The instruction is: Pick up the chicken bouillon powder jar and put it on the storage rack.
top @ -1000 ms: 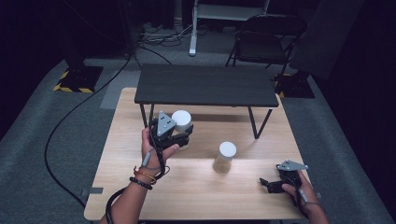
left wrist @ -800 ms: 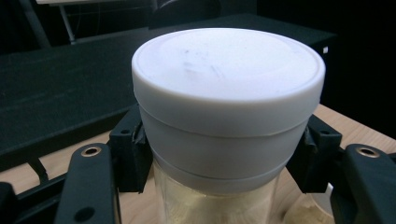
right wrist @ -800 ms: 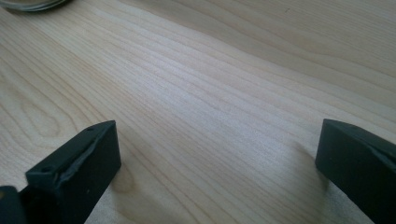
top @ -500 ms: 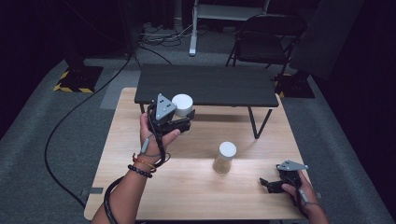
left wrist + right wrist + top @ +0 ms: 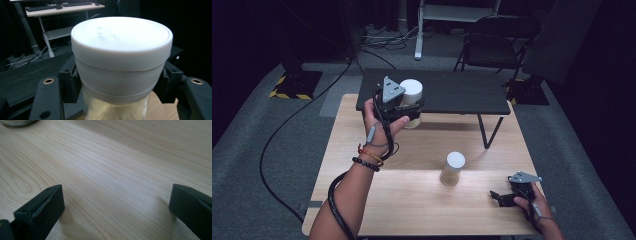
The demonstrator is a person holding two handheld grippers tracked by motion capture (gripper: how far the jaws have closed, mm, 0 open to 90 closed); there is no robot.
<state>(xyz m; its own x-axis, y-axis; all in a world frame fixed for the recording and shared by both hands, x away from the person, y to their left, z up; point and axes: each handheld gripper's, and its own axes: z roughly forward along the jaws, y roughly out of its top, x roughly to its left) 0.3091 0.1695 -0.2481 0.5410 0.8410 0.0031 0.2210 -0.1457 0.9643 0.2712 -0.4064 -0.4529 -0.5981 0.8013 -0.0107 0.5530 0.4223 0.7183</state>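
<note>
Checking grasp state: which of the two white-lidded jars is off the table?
The jar clamped in the left gripper, up by the black bench; the other jar stands mid-table.

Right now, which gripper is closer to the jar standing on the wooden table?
Right. The right gripper rests on the wooden table just beside the standing jar; the left gripper is farther back, raised, clamping another white-lidded jar.

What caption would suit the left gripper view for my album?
Left gripper clamps a clear jar just below its white lid, lifted above the wooden table.
</note>
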